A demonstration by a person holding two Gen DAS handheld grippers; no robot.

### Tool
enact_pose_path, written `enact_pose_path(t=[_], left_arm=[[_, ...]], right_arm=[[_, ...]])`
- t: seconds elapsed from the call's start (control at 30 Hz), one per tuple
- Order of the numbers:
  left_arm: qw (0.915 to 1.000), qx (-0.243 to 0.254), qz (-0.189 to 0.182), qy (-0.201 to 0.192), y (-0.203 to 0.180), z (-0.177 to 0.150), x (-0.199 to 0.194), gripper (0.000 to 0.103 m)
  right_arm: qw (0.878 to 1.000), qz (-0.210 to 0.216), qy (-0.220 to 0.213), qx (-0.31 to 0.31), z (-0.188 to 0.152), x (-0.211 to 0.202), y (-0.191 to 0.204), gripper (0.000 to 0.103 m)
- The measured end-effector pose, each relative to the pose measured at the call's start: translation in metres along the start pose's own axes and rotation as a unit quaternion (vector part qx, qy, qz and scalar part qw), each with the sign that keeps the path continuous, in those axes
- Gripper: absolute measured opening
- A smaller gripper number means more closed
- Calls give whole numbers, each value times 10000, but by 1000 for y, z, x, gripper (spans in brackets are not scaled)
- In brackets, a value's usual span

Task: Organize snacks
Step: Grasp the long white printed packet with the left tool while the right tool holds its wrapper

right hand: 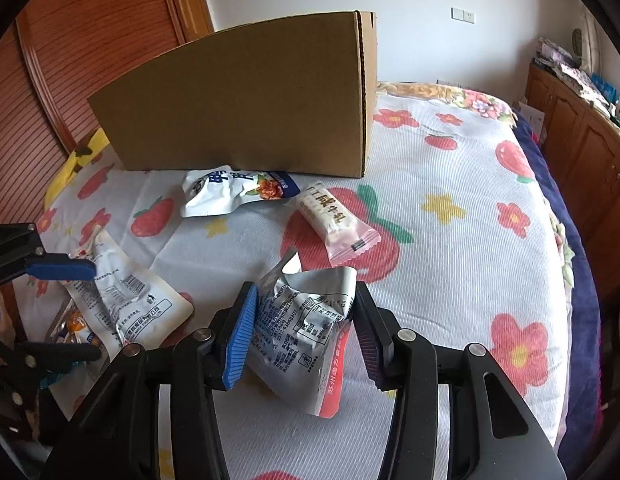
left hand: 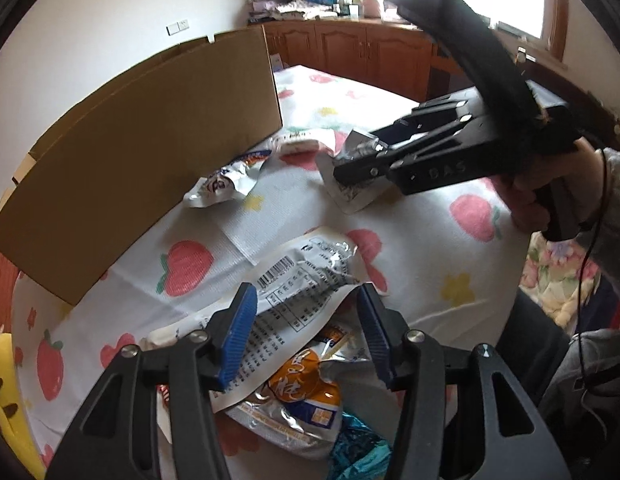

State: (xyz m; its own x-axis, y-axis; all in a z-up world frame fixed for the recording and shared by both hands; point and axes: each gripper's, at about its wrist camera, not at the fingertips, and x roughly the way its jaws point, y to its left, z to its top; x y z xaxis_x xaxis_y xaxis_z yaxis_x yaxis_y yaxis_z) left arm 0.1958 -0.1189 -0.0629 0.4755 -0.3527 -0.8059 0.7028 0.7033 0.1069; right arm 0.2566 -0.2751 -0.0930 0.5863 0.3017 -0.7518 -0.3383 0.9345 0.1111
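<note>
My left gripper (left hand: 305,320) hangs open over a pile of snacks at the near edge of the bed. A flat silver packet with a barcode (left hand: 293,280) lies between its blue pads (left hand: 239,336), and the right pad meets only the packet's corner. In the right wrist view this gripper (right hand: 91,312) straddles the same packet (right hand: 121,300). My right gripper (right hand: 303,312) is shut on a crumpled silver packet with a red edge (right hand: 305,320); both pads press its sides. The left wrist view shows that gripper (left hand: 350,156) holding the packet (left hand: 350,192) tilted on the bedcover.
A tall cardboard box (right hand: 249,112) stands at the back. In front of it lie a white and blue packet (right hand: 229,190) and a pale candy bar (right hand: 330,216). An orange packet (left hand: 305,396) and a teal wrapper (left hand: 358,452) lie under the barcode packet. Wooden cabinets (right hand: 582,140) line the far side.
</note>
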Motion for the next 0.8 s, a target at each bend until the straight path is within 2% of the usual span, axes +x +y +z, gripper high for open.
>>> enact_pose_path(t=[0.3,0.63,0.67,0.73,0.8], left_arm=[[9990,171,225,335,3,12,22,53],[9995,-64,83,287,12,24,34,54],[9995,-111,82,281,13,25,38,52],[9996,-123,72,262,14,26,39,42],[9996,50,138,234,10,26,36,32]], right_arm=[[10000,-4,-11,-2,-2,0,-1,47],[10000,-27,-38,-16,-2,-1,0,48],[10000,-26,-41,-14,-3,-1,0,48],[10000,-26,-43,-15,-2,-1,1,48],[10000,-23,-43,-12,-3,-1,0,48]])
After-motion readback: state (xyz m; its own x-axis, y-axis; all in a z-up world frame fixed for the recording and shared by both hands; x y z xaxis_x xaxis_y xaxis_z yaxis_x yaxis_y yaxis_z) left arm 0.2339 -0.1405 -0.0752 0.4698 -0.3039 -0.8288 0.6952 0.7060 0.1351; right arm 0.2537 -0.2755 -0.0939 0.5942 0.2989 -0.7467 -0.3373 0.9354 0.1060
